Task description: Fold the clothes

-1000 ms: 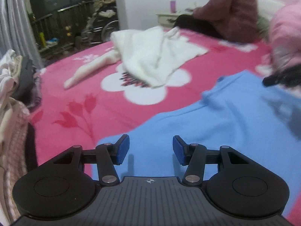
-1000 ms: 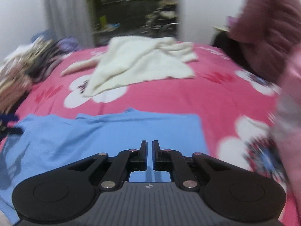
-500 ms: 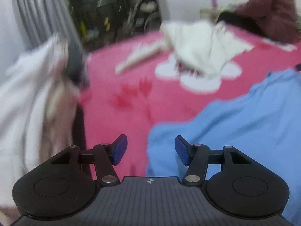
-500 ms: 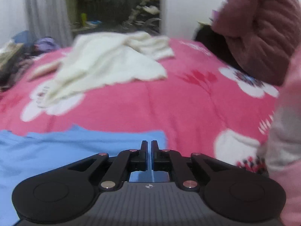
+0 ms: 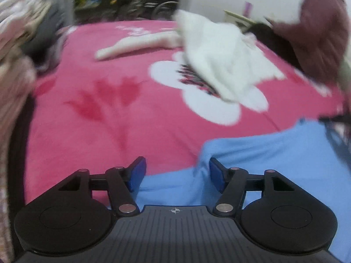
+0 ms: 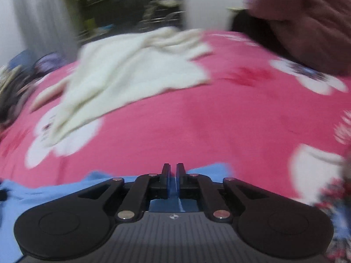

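Left gripper (image 5: 176, 173): the jaws are opening, blue pads apart, pitched down over the near corner of the blue garment (image 5: 274, 164). A raised crease of that garment stands between the pads, close against the right-hand pad (image 5: 216, 176); no pad visibly presses on it, so the cloth reads as released or not yet taken. The widening gap suits a fresh bite on the corner.

Right gripper (image 6: 173, 176): the jaws are clenched to a thin slit. Blue cloth lies under and behind the fingers, and a sliver of blue shows within the slit, so the gripper appears to pinch the garment's far edge; blur makes this a judgement. A pinch there would keep one edge taut while the other corner is handled.

The blue garment, the piece being folded, lies spread flat at the near edge of the pink bedspread (image 5: 114, 131), its far hem running across just beyond both grippers. Flat spreading gives straight edges to fold along.

Beyond the blue garment, toward the middle of the bedspread, a white garment (image 6: 131, 74) lies crumpled, one sleeve trailing to the left; it probably awaits its turn. Left of the blue garment, at the bedside, a heap of mixed clothes (image 5: 17, 43) stands piled. Beyond and to the right, a person in a dark red padded jacket (image 6: 307, 26) sits at the far corner of the bed.

Both views are smeared by motion; fine contact cannot be confirmed.
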Demonstrator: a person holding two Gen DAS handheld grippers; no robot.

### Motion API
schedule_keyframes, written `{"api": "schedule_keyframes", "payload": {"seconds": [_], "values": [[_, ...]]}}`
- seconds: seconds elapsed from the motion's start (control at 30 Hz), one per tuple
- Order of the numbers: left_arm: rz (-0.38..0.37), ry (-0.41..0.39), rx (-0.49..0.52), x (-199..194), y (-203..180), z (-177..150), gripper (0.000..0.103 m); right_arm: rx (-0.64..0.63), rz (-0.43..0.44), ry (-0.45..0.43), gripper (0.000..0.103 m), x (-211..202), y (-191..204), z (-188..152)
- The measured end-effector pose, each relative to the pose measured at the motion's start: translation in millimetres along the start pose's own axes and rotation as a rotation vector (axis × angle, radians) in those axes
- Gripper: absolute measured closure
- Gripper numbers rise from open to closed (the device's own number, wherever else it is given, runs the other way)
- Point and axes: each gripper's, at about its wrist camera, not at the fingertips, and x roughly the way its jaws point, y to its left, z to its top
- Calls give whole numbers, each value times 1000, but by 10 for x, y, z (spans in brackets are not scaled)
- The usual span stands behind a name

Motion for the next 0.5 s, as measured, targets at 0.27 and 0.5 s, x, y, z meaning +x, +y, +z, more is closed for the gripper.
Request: {"api": "schedule_keyframes", "payload": {"seconds": [0.27,0.5], "values": [[-30,-32,-140,-261,168,111,43,89,148,-31,93,-309,-99,-76],[170,67,41,-130,92,-88,42,154,-21,-14,103,-83,-314,-64]]}}
